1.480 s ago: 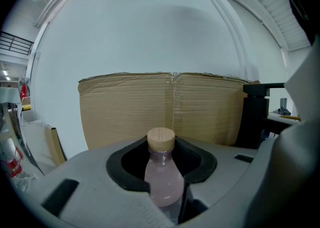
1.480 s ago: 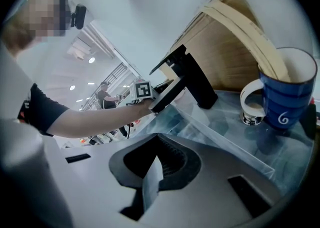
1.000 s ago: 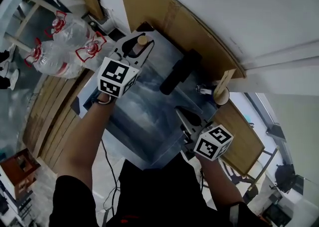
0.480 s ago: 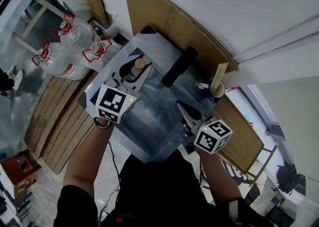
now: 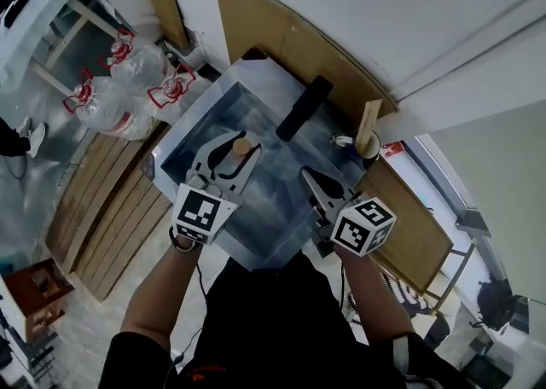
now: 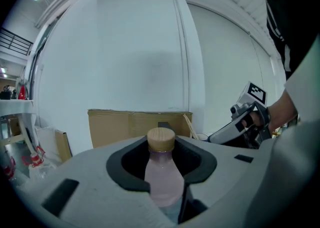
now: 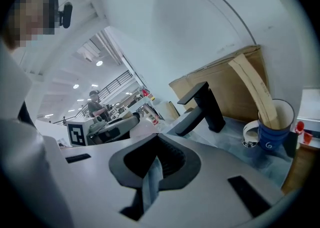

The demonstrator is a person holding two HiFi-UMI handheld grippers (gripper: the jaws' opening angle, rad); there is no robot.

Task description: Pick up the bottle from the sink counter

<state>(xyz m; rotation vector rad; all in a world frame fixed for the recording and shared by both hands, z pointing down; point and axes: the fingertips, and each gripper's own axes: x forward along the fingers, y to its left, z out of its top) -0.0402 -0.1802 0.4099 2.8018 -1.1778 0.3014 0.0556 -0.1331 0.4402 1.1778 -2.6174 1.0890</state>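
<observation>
A small pale pink bottle (image 6: 161, 178) with a round wooden cap (image 5: 242, 147) stands upright between the jaws of my left gripper (image 5: 229, 155), which is shut on its body, lifted above the grey sink basin (image 5: 275, 176). In the left gripper view the cap rises above the dark pads (image 6: 200, 164). My right gripper (image 5: 312, 182) hovers over the basin's right side with its jaws together and nothing between them. Each gripper shows in the other's view: the right gripper (image 6: 241, 123) and the left gripper (image 7: 109, 127).
A black faucet (image 5: 303, 108) stands at the back of the sink. A blue cup (image 7: 274, 124) with a wooden stick sits at the right corner. Cardboard (image 5: 290, 37) leans on the white wall. Large water jugs (image 5: 119, 89) and wooden planks (image 5: 94, 208) lie at the left.
My left gripper has carried the bottle away from the sink's back left corner, toward the person and over the basin. The right gripper has risen a little.
</observation>
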